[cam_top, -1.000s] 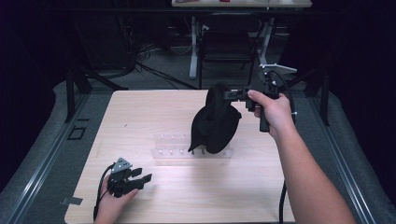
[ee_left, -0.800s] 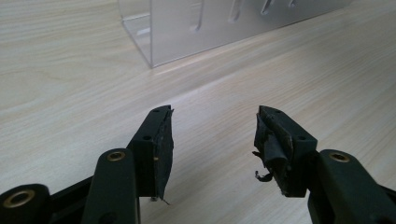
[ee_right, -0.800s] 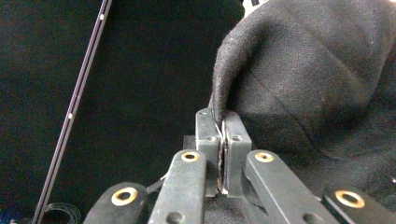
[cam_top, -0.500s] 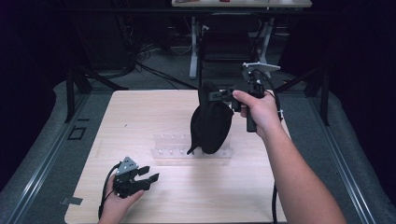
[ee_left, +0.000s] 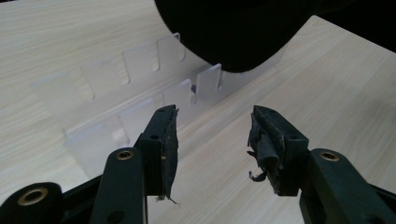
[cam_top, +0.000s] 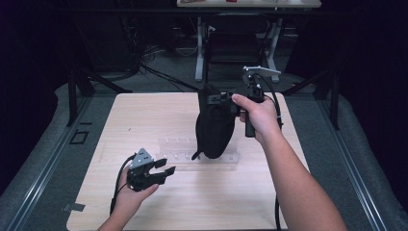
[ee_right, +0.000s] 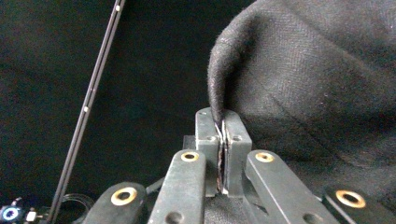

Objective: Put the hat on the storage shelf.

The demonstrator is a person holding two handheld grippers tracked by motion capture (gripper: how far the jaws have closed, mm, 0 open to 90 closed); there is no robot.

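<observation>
A black cloth bag [cam_top: 214, 127] hangs in the air over the middle of the table. My right gripper [cam_top: 211, 99] is shut on its upper edge, and in the right gripper view the black fabric [ee_right: 327, 93] is pinched between the closed jaws of the right gripper [ee_right: 222, 116]. Under the bag lies a clear plastic rack [cam_top: 187, 154] with upright dividers; the bag's bottom [ee_left: 233, 32] hangs just above it. My left gripper [cam_top: 166, 172] rests low at the front left, open and holding nothing, with the rack [ee_left: 140, 93] just ahead of the left gripper [ee_left: 212, 123].
The wooden table [cam_top: 144, 110] has dark floor around it. A black chair [cam_top: 231, 48] and white table legs [cam_top: 199, 48] stand beyond the far edge. Cables trail from both grippers toward the front edge.
My right hand has carried the hanging bag leftward and a little toward me, over the rack. The left gripper has crept slightly right toward the rack.
</observation>
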